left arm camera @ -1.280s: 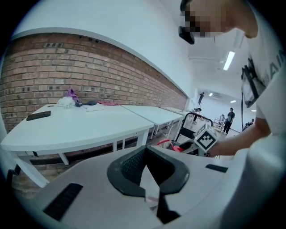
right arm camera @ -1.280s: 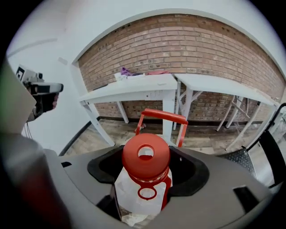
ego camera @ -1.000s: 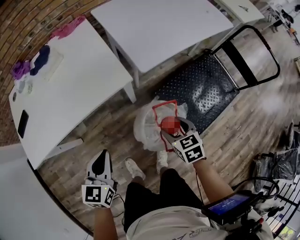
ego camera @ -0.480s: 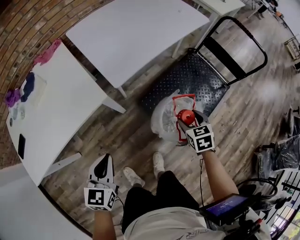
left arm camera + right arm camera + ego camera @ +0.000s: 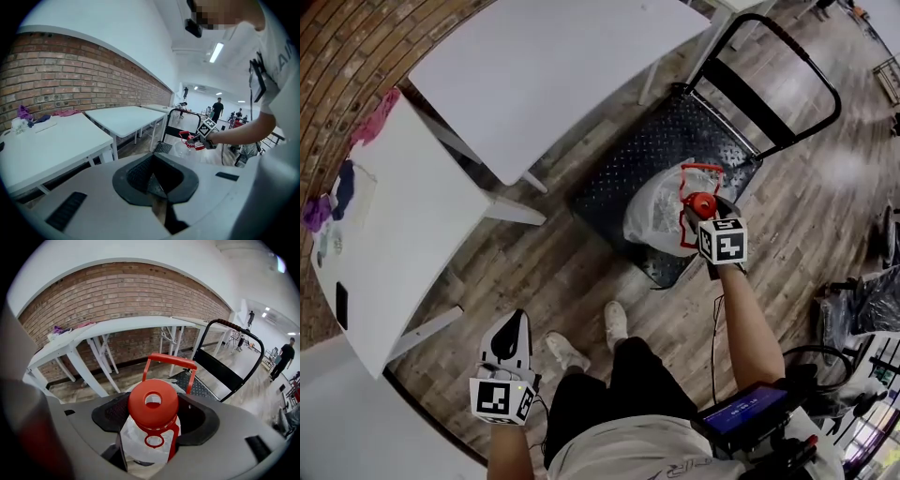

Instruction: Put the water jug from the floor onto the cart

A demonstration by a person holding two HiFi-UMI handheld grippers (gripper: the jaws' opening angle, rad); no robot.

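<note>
The head camera looked steeply down on the cart (image 5: 656, 159) and desks (image 5: 544, 66). The left tool (image 5: 512, 328) and right tool (image 5: 698, 211) cameras looked level along their jaws, both sharing that cart.

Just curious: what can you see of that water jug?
The water jug is clear plastic, with a red cap and red carry handle. The jaws of the right gripper are shut on its neck below the cap. It is over the black deck of the cart; contact unclear.
</note>
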